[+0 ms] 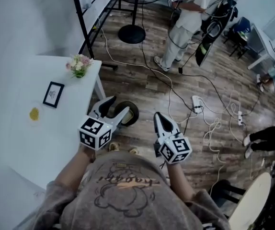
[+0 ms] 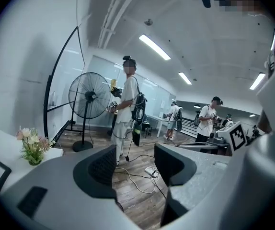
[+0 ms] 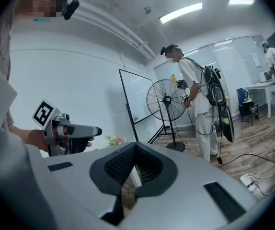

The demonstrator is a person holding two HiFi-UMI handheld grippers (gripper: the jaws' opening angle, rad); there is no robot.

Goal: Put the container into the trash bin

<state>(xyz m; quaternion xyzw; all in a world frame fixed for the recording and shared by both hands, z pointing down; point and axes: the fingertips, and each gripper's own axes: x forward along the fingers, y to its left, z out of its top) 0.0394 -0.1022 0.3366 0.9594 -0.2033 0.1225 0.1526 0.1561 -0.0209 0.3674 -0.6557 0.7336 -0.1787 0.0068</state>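
A dark round trash bin [image 1: 133, 115] stands on the wood floor by the white table's [image 1: 13, 143] corner. My left gripper [image 1: 118, 107] hangs just above it, open, with nothing between its fingers; the left gripper view shows the same gap [image 2: 135, 157] with only floor beyond. My right gripper [image 1: 159, 115] is shut and empty, to the right of the bin, its pads meeting [image 3: 135, 150] in the right gripper view. On the table lies a small pale round dish with something yellow in it [image 1: 34, 114], apart from both grippers.
A small flower pot [image 1: 80, 65] and a black picture frame [image 1: 53, 94] sit on the table. Cables and a power strip [image 1: 197, 103] lie on the floor. A standing fan's base [image 1: 131, 34] and a person [image 1: 188, 18] are ahead; another person's legs [image 1: 267, 137] show at right.
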